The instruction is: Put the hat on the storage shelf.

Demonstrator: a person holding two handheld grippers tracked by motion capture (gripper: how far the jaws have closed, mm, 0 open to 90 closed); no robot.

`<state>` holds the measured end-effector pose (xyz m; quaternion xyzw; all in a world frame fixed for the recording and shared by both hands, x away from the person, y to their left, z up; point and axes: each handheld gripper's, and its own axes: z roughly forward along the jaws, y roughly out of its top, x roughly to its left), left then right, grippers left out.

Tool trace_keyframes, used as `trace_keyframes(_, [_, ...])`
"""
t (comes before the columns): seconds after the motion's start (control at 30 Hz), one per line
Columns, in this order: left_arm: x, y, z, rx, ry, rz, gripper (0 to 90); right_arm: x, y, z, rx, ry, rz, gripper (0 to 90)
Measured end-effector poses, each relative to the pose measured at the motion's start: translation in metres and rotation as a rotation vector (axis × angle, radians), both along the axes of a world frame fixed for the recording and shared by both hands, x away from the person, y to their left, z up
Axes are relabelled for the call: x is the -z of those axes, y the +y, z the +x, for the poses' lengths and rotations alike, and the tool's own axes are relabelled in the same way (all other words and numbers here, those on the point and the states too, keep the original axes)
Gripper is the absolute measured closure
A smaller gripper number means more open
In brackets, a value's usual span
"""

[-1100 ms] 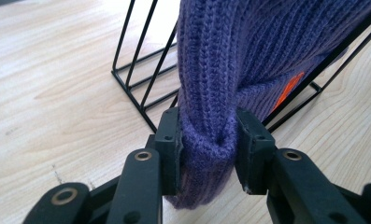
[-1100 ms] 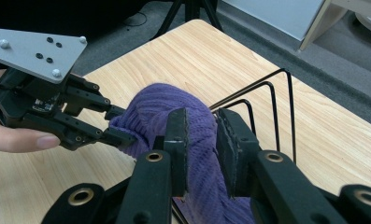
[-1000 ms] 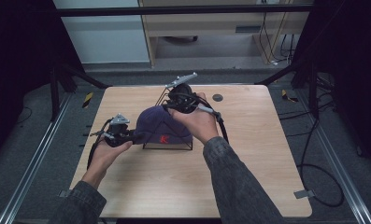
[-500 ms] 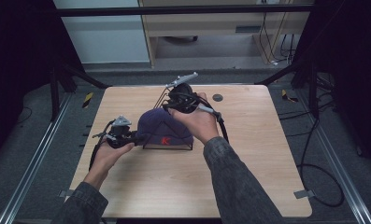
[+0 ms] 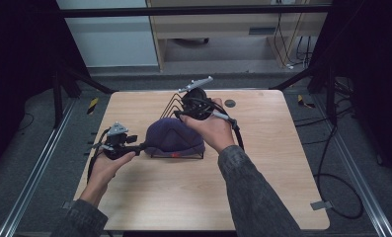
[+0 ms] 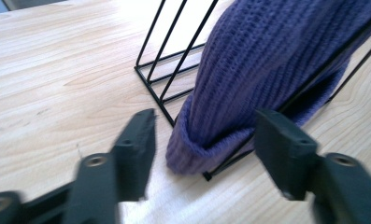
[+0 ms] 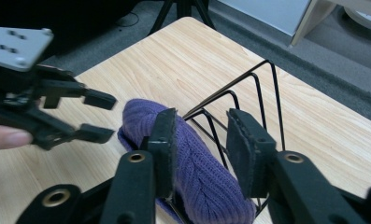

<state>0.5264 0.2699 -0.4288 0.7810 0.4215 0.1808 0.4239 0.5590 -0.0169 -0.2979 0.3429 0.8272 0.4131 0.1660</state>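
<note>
Jaws on your left gripper [image 6: 202,140] gape wide w/ nothing held, lined up on the rolled hem of the purple knit hat [image 5: 174,136], prob. to pinch it. The hat's draped over the black wire rack [image 5: 181,106] mid-counter [image 5: 262,197]. Your right gripper [image 7: 199,149] hovers over hat & rack, jaws part open around a wire, gripping nothing, prob. to steady the rack.

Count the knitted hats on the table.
1. A purple knitted hat is draped over the black wire rack at the table's middle, between the two tongs. Nothing suggests another, though the rack could hide one.
</note>
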Motion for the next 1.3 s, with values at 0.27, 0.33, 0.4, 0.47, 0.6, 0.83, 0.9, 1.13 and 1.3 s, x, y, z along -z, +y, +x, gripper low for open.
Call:
trace_keyframes(0.27, [0.014,0.004,-0.02,-0.025,0.021,0.023,16.1,-0.005,-0.002,-0.004,0.017,-0.01,0.006,42.0])
trace_keyframes(0.33, [0.021,0.006,-0.02,-0.034,0.044,0.045,10.6,-0.006,-0.005,-0.005,0.026,-0.012,0.01,35.9])
trace_keyframes(0.4, [0.026,0.011,-0.018,-0.053,0.061,0.027,8.3,-0.007,-0.008,-0.004,0.039,-0.019,0.008,30.9])
trace_keyframes(0.47, [0.031,0.014,-0.016,-0.07,0.08,0.041,7.7,-0.006,-0.013,-0.003,0.052,-0.012,0.022,26.3])
trace_keyframes(0.6, [0.037,0.024,-0.017,-0.086,0.1,0.079,6.4,-0.003,-0.023,-0.001,0.093,-0.001,0.032,20.5])
trace_keyframes(0.83, [0.046,0.033,-0.017,-0.11,0.146,0.145,6.4,0.0,-0.047,-0.007,0.136,-0.004,0.049,12.5])
trace_keyframes(0.9, [0.048,0.035,-0.016,-0.116,0.164,0.146,6.5,0.002,-0.053,-0.009,0.139,-0.007,0.051,11.5])
trace_keyframes(1.13, [0.052,0.036,-0.016,-0.12,0.185,0.176,6.4,0.002,-0.074,-0.011,0.147,-0.023,0.079,10.1])
trace_keyframes(1.3, [0.054,0.035,-0.016,-0.121,0.193,0.188,5.5,0.004,-0.092,-0.02,0.183,-0.044,0.091,10.0])
